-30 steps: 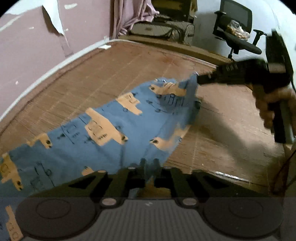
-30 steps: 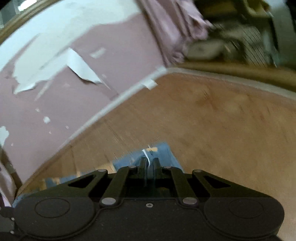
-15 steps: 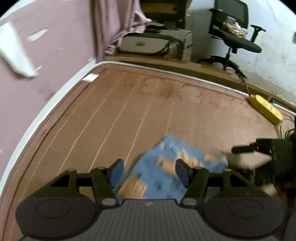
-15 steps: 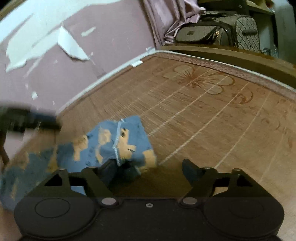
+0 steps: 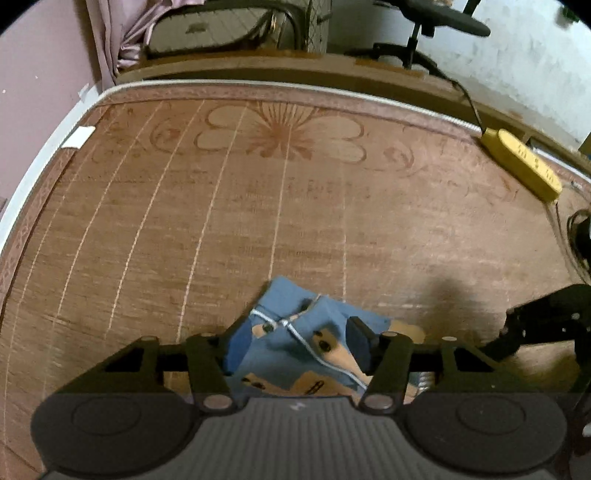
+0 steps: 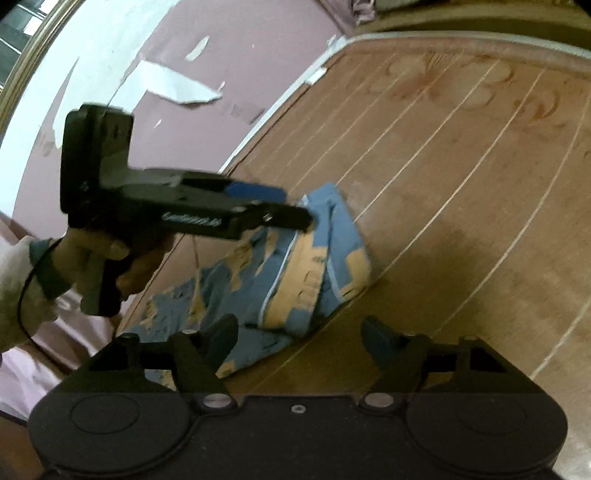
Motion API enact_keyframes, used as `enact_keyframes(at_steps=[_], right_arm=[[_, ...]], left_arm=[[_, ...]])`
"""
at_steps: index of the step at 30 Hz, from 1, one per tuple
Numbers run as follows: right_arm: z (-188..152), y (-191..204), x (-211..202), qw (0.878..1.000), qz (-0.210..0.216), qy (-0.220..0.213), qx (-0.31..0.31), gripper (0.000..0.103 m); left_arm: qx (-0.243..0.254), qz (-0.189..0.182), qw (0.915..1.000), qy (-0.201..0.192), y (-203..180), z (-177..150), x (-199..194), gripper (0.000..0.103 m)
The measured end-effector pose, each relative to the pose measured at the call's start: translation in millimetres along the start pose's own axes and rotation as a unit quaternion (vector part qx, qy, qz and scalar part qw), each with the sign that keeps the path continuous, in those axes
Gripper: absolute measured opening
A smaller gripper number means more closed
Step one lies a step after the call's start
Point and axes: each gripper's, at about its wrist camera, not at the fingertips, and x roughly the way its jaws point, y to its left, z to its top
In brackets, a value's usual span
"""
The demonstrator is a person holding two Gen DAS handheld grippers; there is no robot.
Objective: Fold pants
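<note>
Left hand-held gripper (image 5: pixel 295 341): jaws apart, fingers spread to either side of the pants (image 5: pixel 295 343), nothing clamped; whether the blue pads touch the cloth cannot be told from the left wrist view. Right hand-held gripper (image 6: pixel 299 338): jaws also apart, nothing between them, left finger (image 6: pixel 221 332) over the near edge of the fabric, right finger over bare mat. Pants: blue fabric with tan printed patches and a white seam line, lying bunched and partly folded over on the woven mat (image 5: pixel 258 221), layers uneven, one corner raised toward the far side. In the right wrist view the left hand-held gripper shows from the side, its tip at the far upper edge of the pants pile, held by the person's hand (image 6: pixel 110 258) with a cable (image 6: pixel 26 295) looped at the wrist. In the left wrist view the right hand-held gripper's dark frame sits at the right edge, just beside the pants. Mat: brown, pale lengthwise lines, flower motif (image 5: pixel 280 136) toward the far end, pale border. Yellow power strip (image 5: pixel 521 162) lies on the mat's far right corner, cord running away. Beyond: a suitcase (image 5: pixel 229 26), an office chair base (image 5: pixel 424 33), pink curtain cloth (image 5: pixel 118 37). Pink wall (image 6: pixel 221 55) with peeling paint on the left.
</note>
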Motion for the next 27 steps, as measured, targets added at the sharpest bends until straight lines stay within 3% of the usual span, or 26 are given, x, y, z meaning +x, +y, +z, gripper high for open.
enact_keyframes(at_steps=[3,9,16,19,21,24,26,27], right_arm=[[-3.2,-3.5,9.6,0.999,0.024,0.013,0.034,0.060],[-5.2,-15.0,18.3,0.992,0.052,0.001,0.116,0.044],[-6.1,-21.5,11.3,0.988,0.052,-0.015,0.147,0.043],[-6.1,-20.7,8.2,0.988,0.047,-0.018,0.144,0.043],[-7.1,-20.8,7.1,0.989,0.041,-0.023,0.141,0.045],[-6.2,-22.0,6.3,0.988,0.039,-0.028,0.144,0.045],[-6.5,-23.1,6.2,0.988,0.038,-0.030,0.147,0.045],[-6.4,-23.7,5.7,0.988,0.039,-0.030,0.148,0.045]], left_arm=[[0.004,0.010,0.9998,0.014,0.9,-2.2,6.6,0.045],[-0.025,0.021,0.9995,0.003,3.4,-3.6,8.2,0.025],[-0.013,0.040,0.9991,-0.009,-4.7,-4.9,5.4,0.027],[-0.001,0.040,0.9989,-0.023,-7.2,-4.0,1.2,0.036],[0.006,0.034,0.9987,-0.037,-8.2,-2.2,-2.4,0.054],[0.014,0.035,0.9989,-0.029,-10.1,2.4,1.5,0.051],[0.014,0.031,0.9993,-0.016,-9.9,3.9,7.7,0.039],[0.014,0.035,0.9992,-0.011,-10.3,4.4,10.8,0.037]])
